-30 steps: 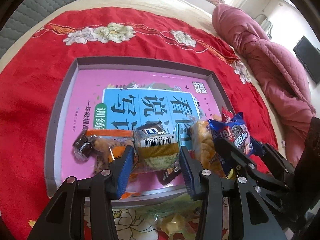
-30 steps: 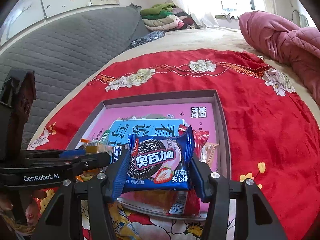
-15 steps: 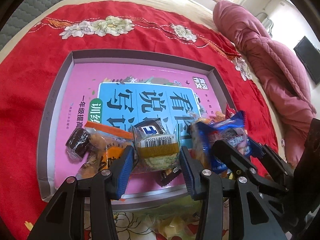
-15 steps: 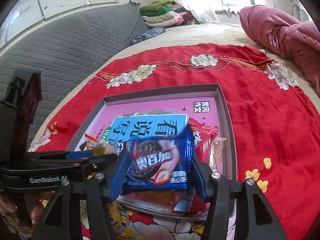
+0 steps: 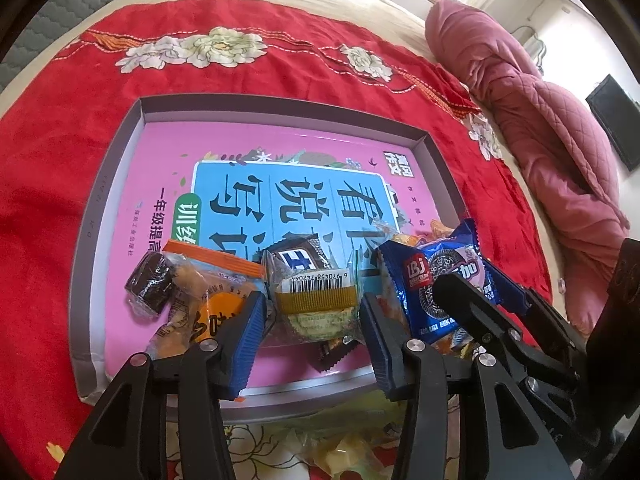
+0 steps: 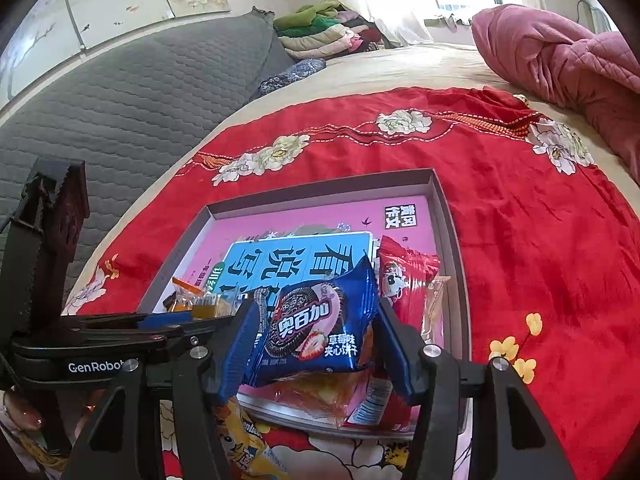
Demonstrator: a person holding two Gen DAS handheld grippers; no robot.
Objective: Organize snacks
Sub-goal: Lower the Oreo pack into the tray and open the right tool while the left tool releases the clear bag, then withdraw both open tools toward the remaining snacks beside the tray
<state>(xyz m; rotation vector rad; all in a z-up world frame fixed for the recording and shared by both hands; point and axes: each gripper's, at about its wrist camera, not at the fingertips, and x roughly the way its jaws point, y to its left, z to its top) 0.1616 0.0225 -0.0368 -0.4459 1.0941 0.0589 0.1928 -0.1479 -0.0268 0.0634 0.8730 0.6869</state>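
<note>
Each camera sits on its own gripper, close above the near edge of the grey tray (image 5: 120, 168) and angled down across it toward the far bed. The left view looks from the near left, the right view from the near right. Both share the tray (image 6: 452, 248) and red cloth (image 6: 540, 240).

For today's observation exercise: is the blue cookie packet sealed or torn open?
Sealed, as far as shown: the blue cookie packet, clamped in the right gripper, looks puffed with crimped ends unbroken; its back is hidden.

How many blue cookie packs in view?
1. The blue cookie pack is clamped in the right gripper above the tray's near edge; others could hide under the snack pile.
</note>
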